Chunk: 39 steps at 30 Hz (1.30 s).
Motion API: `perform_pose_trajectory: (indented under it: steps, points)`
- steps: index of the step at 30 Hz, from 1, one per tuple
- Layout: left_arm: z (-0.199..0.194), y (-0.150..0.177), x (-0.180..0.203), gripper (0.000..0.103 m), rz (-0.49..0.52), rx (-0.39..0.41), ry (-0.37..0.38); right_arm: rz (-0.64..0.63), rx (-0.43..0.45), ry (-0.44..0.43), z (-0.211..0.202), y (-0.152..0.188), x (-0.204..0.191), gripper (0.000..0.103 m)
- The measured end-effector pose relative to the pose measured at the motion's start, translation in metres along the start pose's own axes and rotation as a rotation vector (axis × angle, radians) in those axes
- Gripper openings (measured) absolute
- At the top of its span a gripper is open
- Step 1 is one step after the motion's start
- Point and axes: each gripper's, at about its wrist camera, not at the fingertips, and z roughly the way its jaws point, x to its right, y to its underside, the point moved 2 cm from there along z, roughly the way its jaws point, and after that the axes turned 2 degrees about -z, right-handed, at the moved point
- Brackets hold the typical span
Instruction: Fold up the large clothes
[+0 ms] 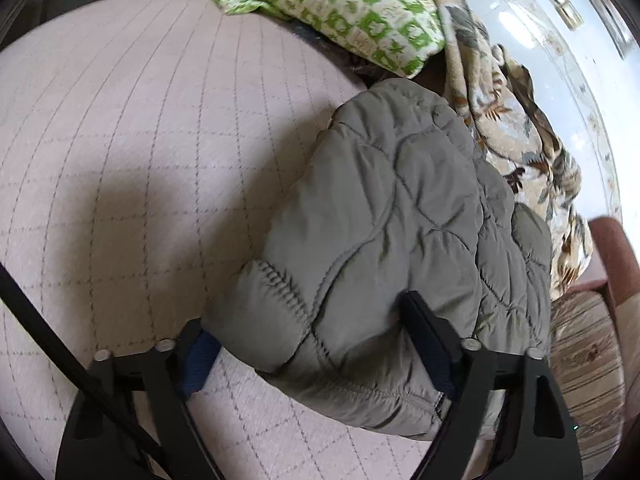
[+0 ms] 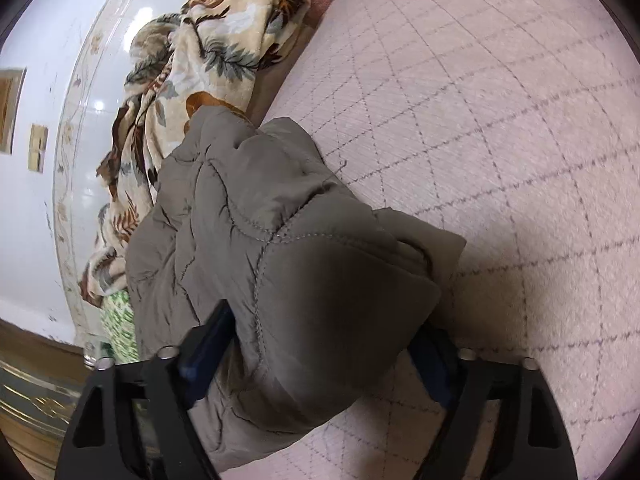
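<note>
We have the left gripper with its jaws clamped wide around one end of the folded grey quilted jacket, and the right gripper grasping the other end, likely so the bundle keeps its fold while set on the pink checked bedspread. Jacket is puffy, matte, wavy-stitched, sitting between the jaws. Beyond it: floral blanket, green-patterned pillow.

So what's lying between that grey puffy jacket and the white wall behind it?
A crumpled leaf-print blanket fills the stretch between the jacket and the wall, clearest in the right wrist view; a green-patterned pillow lies there too.
</note>
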Motion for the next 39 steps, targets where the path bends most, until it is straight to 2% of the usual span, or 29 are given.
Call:
perform_pose_trajectory:
  steps: [4, 7, 9, 13, 21, 31, 39]
  points:
    - [-0.002, -0.001, 0.011, 0.062, 0.086, 0.026, -0.033, -0.105, 0.008, 0.041, -0.002, 0.0, -0.012, 0.056]
    - [-0.003, 0.0, 0.02, 0.057, 0.15, 0.053, -0.074, -0.28, 0.03, 0.133, -0.005, 0.006, -0.035, 0.047]
    - [-0.004, 0.002, 0.031, 0.053, 0.232, 0.08, -0.12, -0.405, 0.049, 0.208, -0.005, 0.012, -0.05, 0.045]
    - [-0.005, 0.008, 0.051, 0.051, 0.381, 0.135, -0.214, -0.577, 0.085, 0.314, -0.004, 0.023, -0.068, 0.042]
    - [-0.007, 0.016, 0.064, 0.049, 0.527, 0.197, -0.31, -0.829, 0.163, 0.461, -0.003, 0.043, -0.091, 0.037]
    - [-0.018, 0.019, 0.072, 0.047, 0.58, 0.253, -0.338, -1.02, 0.26, 0.558, -0.005, 0.062, -0.114, 0.035]
    - [-0.024, 0.021, 0.076, 0.046, 0.602, 0.28, -0.35, -1.067, 0.294, 0.575, -0.011, 0.067, -0.123, 0.035]
